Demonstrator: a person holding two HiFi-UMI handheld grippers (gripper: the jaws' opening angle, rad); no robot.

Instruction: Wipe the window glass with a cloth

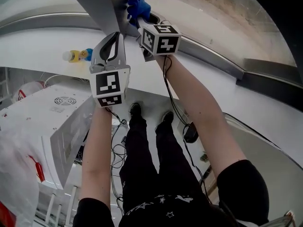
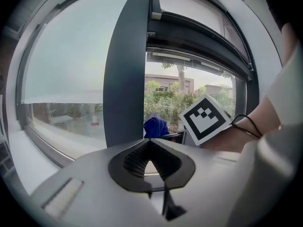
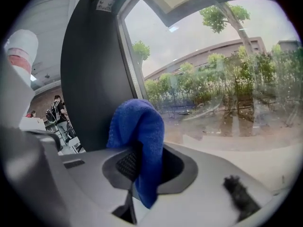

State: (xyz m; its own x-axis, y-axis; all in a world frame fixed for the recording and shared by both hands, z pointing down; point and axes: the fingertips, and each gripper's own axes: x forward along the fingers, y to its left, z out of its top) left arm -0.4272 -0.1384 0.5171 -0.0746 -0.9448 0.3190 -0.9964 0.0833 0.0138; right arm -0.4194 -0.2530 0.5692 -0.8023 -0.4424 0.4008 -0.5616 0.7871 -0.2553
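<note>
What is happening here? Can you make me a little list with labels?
Place: at the window glass, by a dark post
Right tongs: shut on a blue cloth, held up near the window glass
Left tongs: shut, holding nothing, in front of the post
Cloth touching glass: cannot tell
Outside: trees and a building

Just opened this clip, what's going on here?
A person stands at a window with a tool in each hand. The right tool is clamped on a blue cloth, held up by the window glass next to the dark upright frame post. Whether the cloth touches the glass can't be told. The left tool is shut with nothing in it and points toward the post.
</note>
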